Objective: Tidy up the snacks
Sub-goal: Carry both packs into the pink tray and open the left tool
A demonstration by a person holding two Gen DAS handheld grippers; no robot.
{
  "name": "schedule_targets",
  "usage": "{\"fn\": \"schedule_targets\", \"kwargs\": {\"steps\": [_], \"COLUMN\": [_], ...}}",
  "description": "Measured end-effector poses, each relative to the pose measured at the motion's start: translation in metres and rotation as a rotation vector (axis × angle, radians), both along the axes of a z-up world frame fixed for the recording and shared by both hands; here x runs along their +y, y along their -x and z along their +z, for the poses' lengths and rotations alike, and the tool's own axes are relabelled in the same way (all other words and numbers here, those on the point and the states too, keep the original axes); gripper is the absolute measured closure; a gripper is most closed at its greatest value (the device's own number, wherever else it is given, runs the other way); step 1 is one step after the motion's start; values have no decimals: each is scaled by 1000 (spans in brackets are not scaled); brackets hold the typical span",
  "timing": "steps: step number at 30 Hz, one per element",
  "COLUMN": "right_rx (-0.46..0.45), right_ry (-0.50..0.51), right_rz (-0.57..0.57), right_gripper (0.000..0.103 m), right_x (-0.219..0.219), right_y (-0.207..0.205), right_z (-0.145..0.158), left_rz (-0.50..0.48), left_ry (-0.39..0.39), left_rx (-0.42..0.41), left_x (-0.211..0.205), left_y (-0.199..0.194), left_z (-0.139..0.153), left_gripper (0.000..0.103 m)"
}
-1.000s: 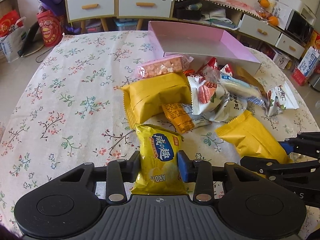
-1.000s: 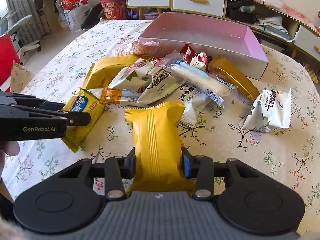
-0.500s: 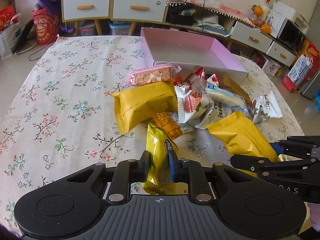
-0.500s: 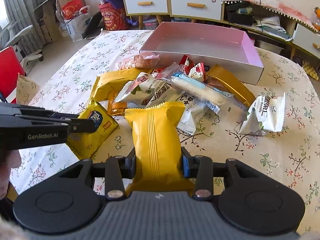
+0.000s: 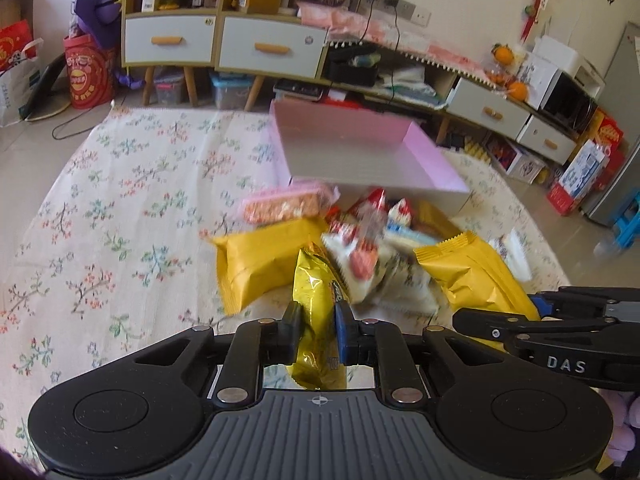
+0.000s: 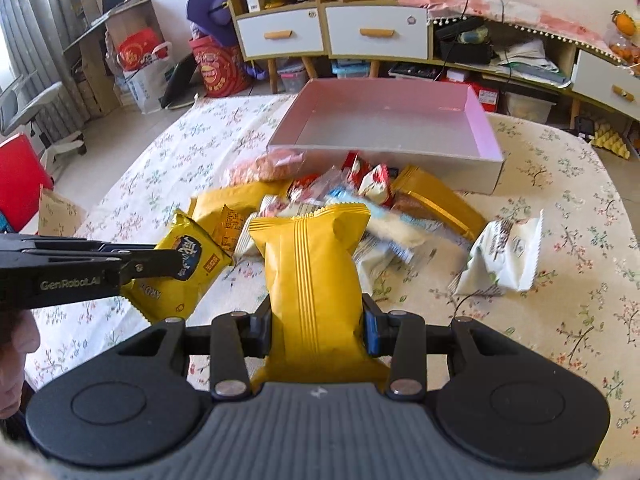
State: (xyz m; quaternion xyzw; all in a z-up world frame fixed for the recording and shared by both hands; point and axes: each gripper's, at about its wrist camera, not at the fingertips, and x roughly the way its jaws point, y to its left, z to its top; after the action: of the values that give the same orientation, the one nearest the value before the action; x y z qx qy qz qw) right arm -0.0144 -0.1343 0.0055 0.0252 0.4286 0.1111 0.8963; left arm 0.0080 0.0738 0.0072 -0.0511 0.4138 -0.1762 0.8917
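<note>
My left gripper (image 5: 317, 330) is shut on a shiny yellow cracker packet (image 5: 316, 292), held edge-on above the table; it also shows in the right wrist view (image 6: 182, 268). My right gripper (image 6: 316, 328) is shut on a plain orange-yellow snack bag (image 6: 310, 268), seen from the left wrist view (image 5: 476, 276) too. Both packets are lifted off the floral tablecloth. Beyond lies a pile of snacks (image 6: 352, 196), and behind it an open pink box (image 6: 384, 120), also in the left wrist view (image 5: 360, 152).
A second orange-yellow bag (image 5: 260, 260) and a pink-wrapped snack (image 5: 284, 204) lie left of the pile. A white packet (image 6: 504, 256) lies apart on the right. Cabinets with drawers (image 5: 224, 44) stand behind the table.
Both grippers have risen with their packets and moved toward the box. The left packet has turned from flat to edge-on.
</note>
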Motion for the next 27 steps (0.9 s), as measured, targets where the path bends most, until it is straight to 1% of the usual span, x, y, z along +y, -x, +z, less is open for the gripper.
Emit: {"fn": "schedule_targets", "kwargs": {"steps": [8, 13, 16, 19, 21, 27], "right_rx": [-38, -39, -38, -28, -30, -38], "right_ry": [-17, -34, -39, -57, -59, -41], "right_rz": [-54, -101, -120, -134, -149, -181], "right_gripper": [65, 65, 65, 65, 65, 65], "right_x": [-10, -16, -20, -29, -36, -49], "right_y": [-24, -50, -67, -87, -99, -133], "right_z": [19, 25, 24, 23, 21, 12], "left_rz": [41, 72, 77, 76, 89, 107], "left_ry": [53, 80, 75, 46, 31, 55], "left_rx": [-62, -67, -79, -89, -81, -43], "left_x": [-8, -19, -30, -41, -45, -51], "left_y": [-20, -45, -62, -82, -97, -146], "left_z": [27, 35, 39, 38, 35, 14], "left_gripper": [88, 88, 88, 88, 88, 88]}}
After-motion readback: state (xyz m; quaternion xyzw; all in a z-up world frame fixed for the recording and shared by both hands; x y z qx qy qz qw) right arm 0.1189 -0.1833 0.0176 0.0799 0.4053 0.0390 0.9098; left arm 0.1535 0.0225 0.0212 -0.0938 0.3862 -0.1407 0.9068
